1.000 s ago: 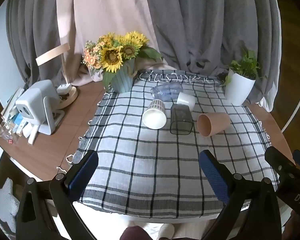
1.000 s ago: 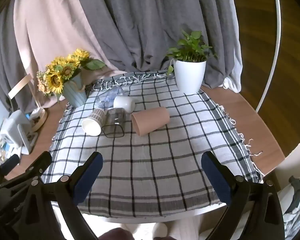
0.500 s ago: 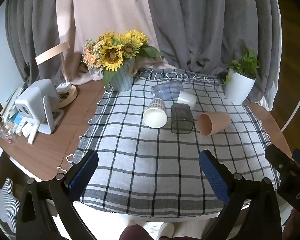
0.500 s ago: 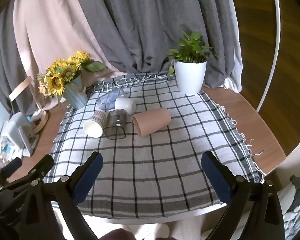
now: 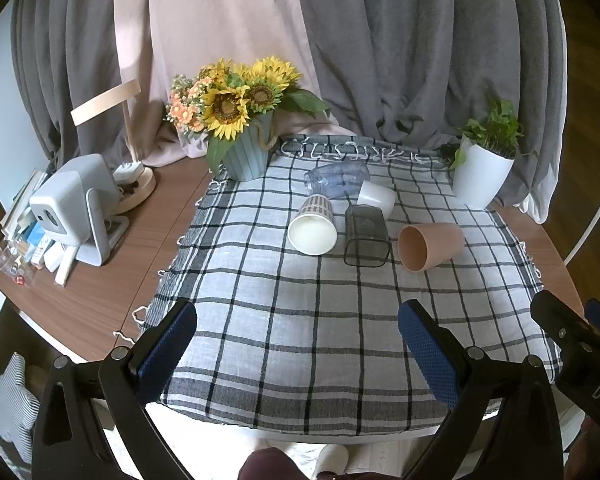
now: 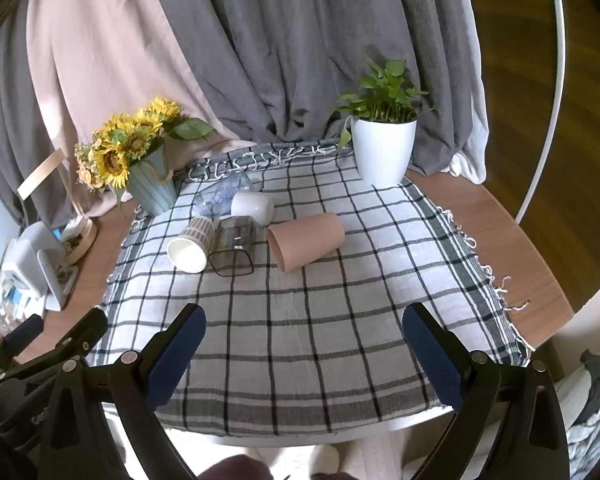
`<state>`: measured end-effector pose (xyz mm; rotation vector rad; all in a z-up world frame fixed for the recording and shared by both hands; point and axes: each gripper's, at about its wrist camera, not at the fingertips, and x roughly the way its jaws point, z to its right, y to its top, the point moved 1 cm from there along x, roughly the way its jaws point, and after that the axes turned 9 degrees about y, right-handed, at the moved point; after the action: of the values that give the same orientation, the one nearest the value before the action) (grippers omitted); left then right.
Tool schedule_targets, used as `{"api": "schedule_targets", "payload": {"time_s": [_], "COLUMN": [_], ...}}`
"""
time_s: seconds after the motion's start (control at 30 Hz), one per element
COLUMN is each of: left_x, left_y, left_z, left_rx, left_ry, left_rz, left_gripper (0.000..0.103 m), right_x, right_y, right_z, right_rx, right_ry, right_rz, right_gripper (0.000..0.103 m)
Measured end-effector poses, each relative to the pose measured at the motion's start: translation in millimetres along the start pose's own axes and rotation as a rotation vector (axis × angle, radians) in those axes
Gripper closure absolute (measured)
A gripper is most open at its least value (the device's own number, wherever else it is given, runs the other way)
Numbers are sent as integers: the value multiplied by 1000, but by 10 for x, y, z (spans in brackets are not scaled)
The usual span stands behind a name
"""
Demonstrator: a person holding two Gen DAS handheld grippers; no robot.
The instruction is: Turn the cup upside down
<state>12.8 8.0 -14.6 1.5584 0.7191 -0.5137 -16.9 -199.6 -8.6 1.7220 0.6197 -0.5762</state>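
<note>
Terracotta cup: lies on its side on the checked cloth, well ahead of both tongs, mouth turned toward them
Neighbours: smoky clear cup just left of it, paper cup further left, white cup and clear bottle behind
Right tongs: spread wide, holding nothing
Left tongs: likewise apart and empty
Approach: likely best from the right, clear of the smoky cup
Grip: pinch across the wall mid-length, then roll the wrist until the rim meets the cloth
Risk: a smooth, tapered wall may slip
</note>
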Motion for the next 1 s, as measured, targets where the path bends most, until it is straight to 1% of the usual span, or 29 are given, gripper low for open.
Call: {"api": "schedule_targets", "payload": {"time_s": [1.0], "left_x": [72], "left_y": [-23], "left_z": [-24], "left_rx": [1], "left_ry": [16], "left_rz": [3], "left_gripper": [0], "right_x": [65], "right_y": [-10], "right_z": [-15], "right_rx": [3], "right_ry": [2], "right_rz": [-4], "right_gripper": [4]}}
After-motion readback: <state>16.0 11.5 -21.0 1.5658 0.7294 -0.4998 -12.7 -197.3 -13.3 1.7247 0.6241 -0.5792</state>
